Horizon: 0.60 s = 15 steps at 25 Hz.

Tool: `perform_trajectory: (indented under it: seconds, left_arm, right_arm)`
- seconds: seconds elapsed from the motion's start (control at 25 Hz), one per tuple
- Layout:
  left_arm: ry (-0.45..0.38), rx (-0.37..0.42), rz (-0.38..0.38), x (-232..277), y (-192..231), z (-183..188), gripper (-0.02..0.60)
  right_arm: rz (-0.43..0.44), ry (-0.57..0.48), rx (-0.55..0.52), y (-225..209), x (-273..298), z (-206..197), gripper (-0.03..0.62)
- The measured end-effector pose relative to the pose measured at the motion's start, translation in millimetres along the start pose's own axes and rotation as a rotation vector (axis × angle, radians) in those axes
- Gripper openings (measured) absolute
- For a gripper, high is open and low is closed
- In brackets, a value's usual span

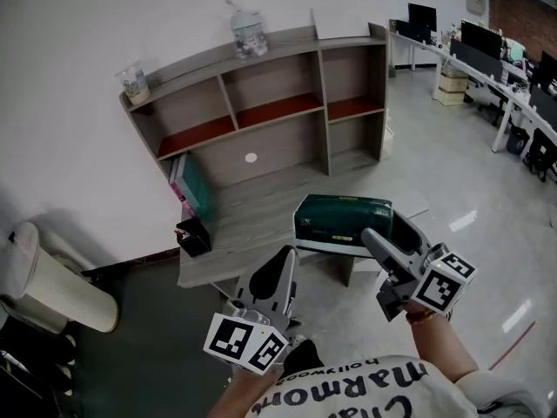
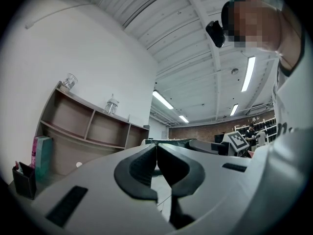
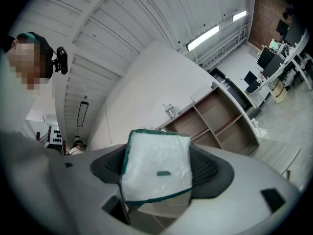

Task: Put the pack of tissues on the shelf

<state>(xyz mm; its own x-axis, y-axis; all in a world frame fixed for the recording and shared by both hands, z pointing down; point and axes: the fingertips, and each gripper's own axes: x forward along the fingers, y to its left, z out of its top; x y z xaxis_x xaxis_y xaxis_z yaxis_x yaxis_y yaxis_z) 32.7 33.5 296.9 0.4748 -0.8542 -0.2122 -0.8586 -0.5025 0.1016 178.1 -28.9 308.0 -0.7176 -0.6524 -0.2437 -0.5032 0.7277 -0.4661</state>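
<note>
Nearest to the camera are the two hand-held grippers, grey plastic with black ribbed pads, and each one carries a cube with square black-and-white markers. The left gripper [image 1: 280, 264] has its jaws pressed together with nothing between them, and it hangs free in front of the desk. The right gripper [image 1: 383, 231] has its jaws wide apart and clamped on the pack of tissues [image 1: 341, 220], with one pad on each side of its right end. The pack is a soft rectangular block in shiny dark green plastic wrap, with a pale lower band. In the right gripper view, the face of the pack [image 3: 156, 168] that looks at the camera is whitish, slightly wrinkled film with a green border and one small green mark. The long axis of the pack lies about level and goes across the head view, from the right gripper toward the left. The pack is in the air, above the near edge of the grey wooden desk [image 1: 252, 225]. On the desk, at the left, stand a black holder [image 1: 193, 236] and some upright books [image 1: 190, 185]. Behind them, against the white wall, stands the shelf [image 1: 322, 103], of grey wood with reddish boards inside its open compartments. On its top stand two clear jars, one [image 1: 249, 33] near the middle and one [image 1: 133, 84] at the left end.
</note>
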Motion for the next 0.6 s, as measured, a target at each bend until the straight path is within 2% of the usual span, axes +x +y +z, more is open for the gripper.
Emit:
perform_trajectory:
  seconds: [0.24,0.6]
  left_arm:
    - [0.002,-0.014,-0.026,22.9,21.3,-6.2,0.018]
    - [-0.008,-0.018,-0.061,72.3,89.6,9.4,0.018]
  right_arm:
    - [-0.016,0.009,-0.015,-17.1,23.7,-1.7,0.382]
    - [-0.047,-0.019,-0.027,-43.0,99.8,12.1,0.381]
